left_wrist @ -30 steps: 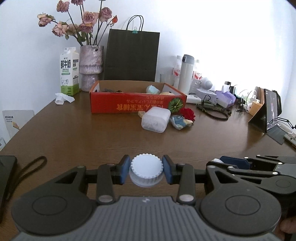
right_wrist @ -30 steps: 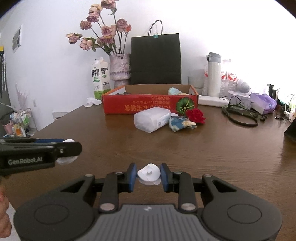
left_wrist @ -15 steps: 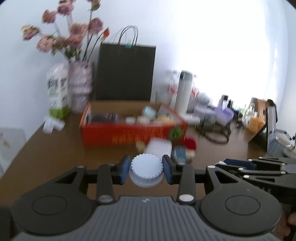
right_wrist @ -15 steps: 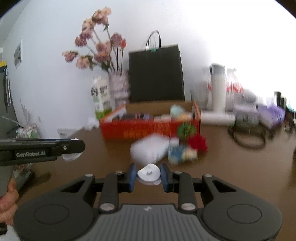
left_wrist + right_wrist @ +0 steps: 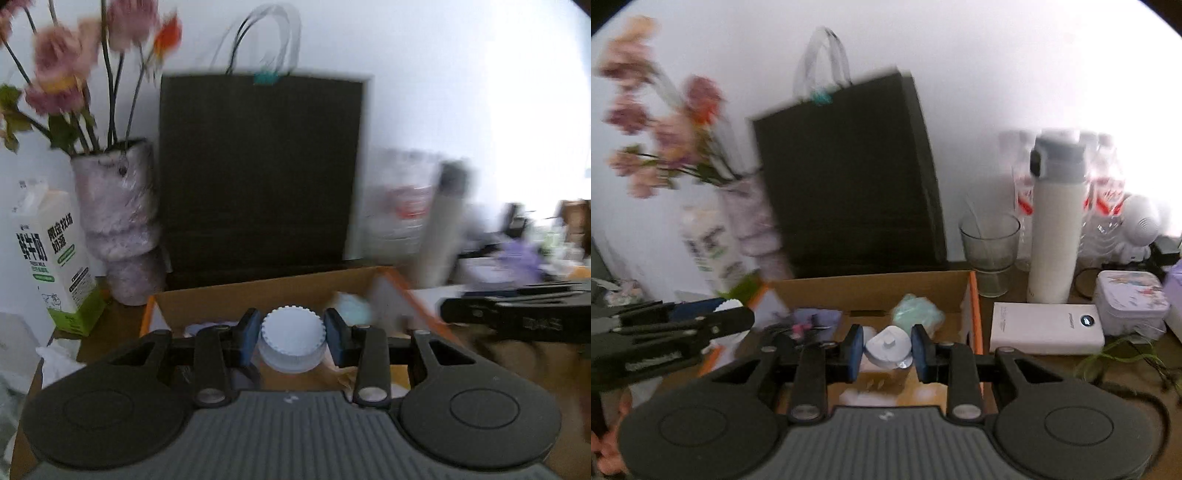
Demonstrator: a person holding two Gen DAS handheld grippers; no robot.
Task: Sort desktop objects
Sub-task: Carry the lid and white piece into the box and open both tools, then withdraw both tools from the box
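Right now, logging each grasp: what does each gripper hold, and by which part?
Left gripper pinches a white ridged cap across its ribbed rim. Right gripper clamps a small white nubbed piece by its opposite sides.

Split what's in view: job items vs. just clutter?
Job:
left claw shut on white ridged cap
right claw shut on small white lid
cardboard box

Clutter:
black bag
flask
glass
milk carton
vase

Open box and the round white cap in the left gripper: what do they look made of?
Open box: corrugated cardboard, going by its matte brown inside walls and orange printed outside.
Round white cap, held in the left gripper: likely moulded plastic, with matte white surface and a ribbed edge.
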